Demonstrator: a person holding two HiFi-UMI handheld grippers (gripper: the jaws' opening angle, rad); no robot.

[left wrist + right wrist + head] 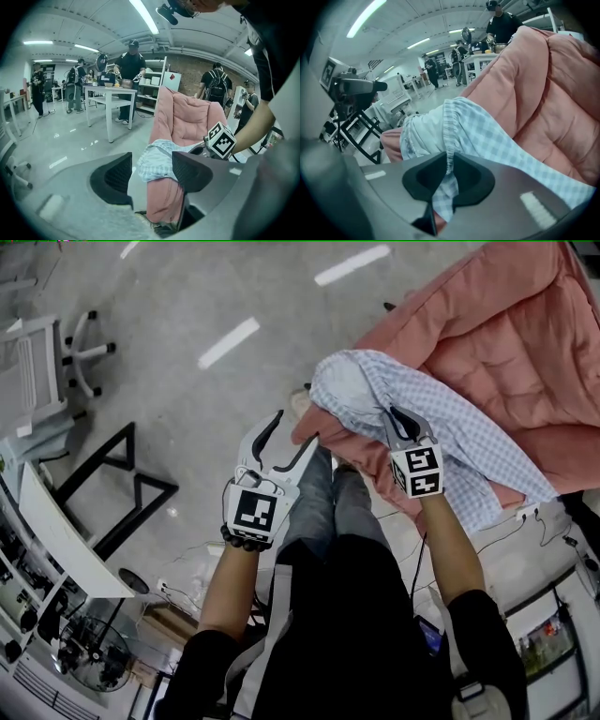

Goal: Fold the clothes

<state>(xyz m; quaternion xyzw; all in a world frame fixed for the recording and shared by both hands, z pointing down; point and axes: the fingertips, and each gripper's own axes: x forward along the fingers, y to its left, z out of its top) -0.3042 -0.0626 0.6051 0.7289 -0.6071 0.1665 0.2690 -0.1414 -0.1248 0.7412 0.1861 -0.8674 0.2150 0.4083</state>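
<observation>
A light blue checked shirt (469, 442) lies crumpled on a pink padded cushion (506, 334). My right gripper (401, 423) is shut on the shirt, pinching a seamed edge near the garment's left end. In the right gripper view the fabric (478, 136) runs straight into the shut jaws of the right gripper (447, 176). My left gripper (296, 426) hangs open just left of the shirt's end and touches nothing. In the left gripper view the shirt (154, 161) and the cushion (187, 117) show beyond the gap of the left gripper (150, 173), with nothing between the pads.
The person's legs in jeans (328, 502) stand against the cushion's front. A black metal frame (122, 484) and a white office chair (47, 362) stand on the grey floor at the left. A white table (112, 101) and several people are farther back.
</observation>
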